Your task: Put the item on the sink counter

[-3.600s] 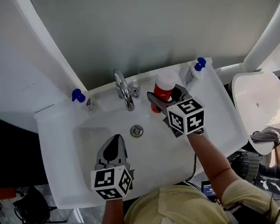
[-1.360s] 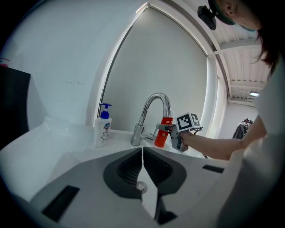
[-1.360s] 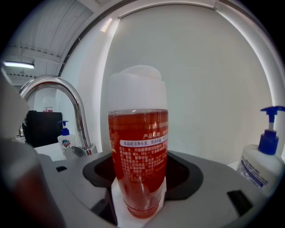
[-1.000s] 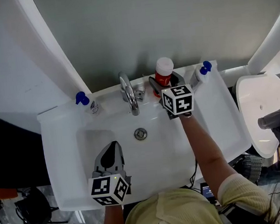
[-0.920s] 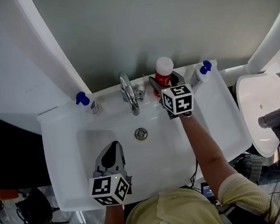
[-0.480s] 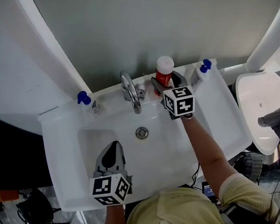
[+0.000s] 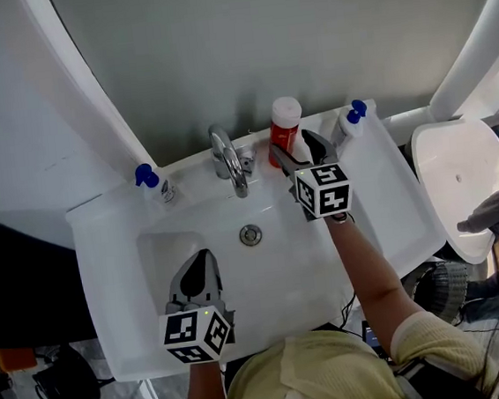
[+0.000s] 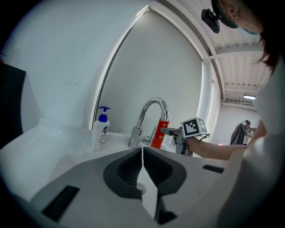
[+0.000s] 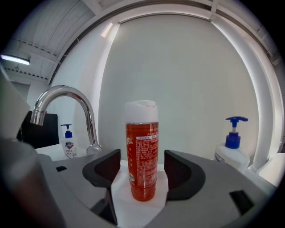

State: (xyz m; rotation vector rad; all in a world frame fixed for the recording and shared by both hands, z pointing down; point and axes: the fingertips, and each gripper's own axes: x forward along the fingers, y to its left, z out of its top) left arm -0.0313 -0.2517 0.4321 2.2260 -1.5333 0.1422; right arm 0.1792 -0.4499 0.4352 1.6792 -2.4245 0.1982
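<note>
Right claw (image 7: 299,151) spread open, jaws flanking red plastic bottle with white cap (image 9: 142,151), gaps both sides. Bottle upright on white sink desk (image 7: 382,191), near chrome tap (image 7: 225,157). Left claw (image 7: 202,268) closed, empty. Placement looks done; next: back straight out, no nudge.

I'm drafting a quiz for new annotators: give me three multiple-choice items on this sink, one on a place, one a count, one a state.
1. The red bottle with white cap stands: A in the basin; B on the white sink counter right of the chrome faucet; C on the floor.
2. How many white pump bottles with blue heads? A one; B four; C two.
3. The right gripper's jaws are: A apart, flanking the bottle; B clamping it; C shut, empty.
Key: 1B, it stands upright beside the faucet; 2C, one per back corner; 3A, gaps show either side.
</note>
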